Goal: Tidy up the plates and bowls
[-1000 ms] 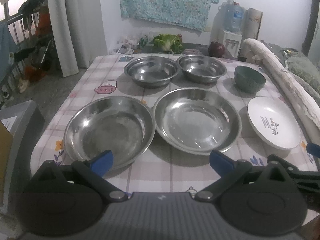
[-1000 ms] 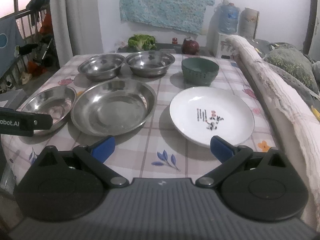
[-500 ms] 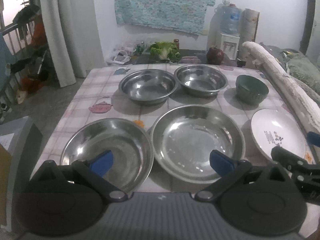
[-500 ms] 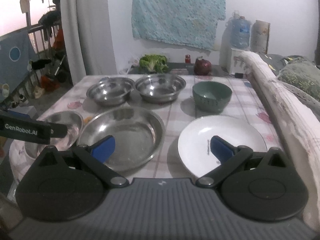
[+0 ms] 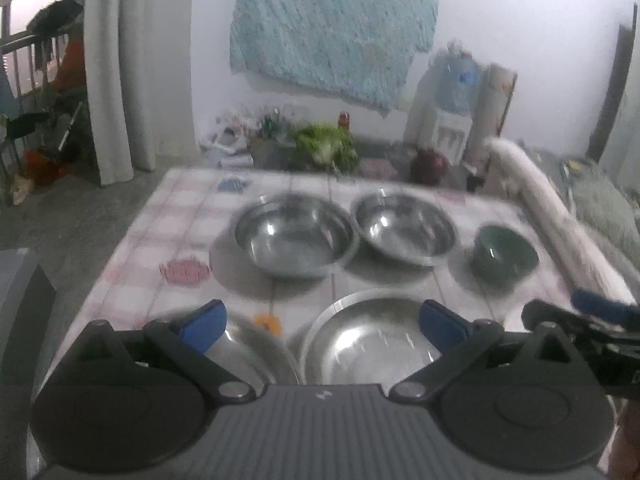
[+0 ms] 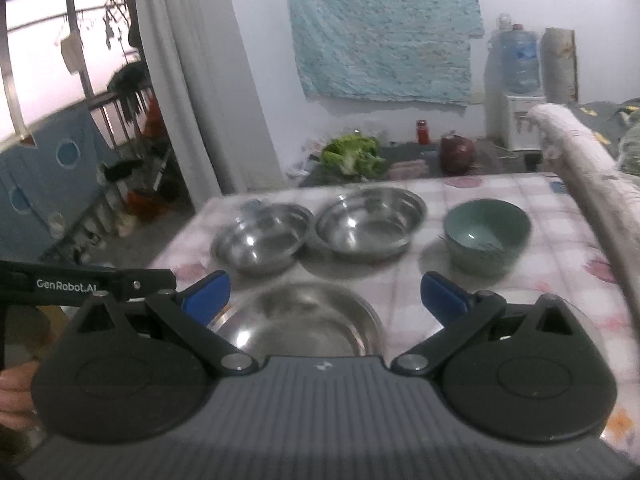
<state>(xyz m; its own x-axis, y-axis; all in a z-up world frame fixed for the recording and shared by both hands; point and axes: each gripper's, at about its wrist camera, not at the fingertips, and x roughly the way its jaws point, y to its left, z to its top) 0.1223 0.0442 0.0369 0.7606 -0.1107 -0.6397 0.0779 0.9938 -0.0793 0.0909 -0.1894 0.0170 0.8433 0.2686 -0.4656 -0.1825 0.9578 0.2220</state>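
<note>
Left gripper [image 5: 322, 322]: level above the near steel plates, jaws spread, empty.
Right gripper [image 6: 325, 293]: level, jaws spread, empty.
Writing: "GenRobot.AI" on the left gripper's side.

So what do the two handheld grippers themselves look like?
The left gripper and right gripper match: a ribbed grey body, two round black housings, black linkage arms with silver pivots, and blue fingertip pads. The left one's side reads "GenRobot.AI" in white.
</note>
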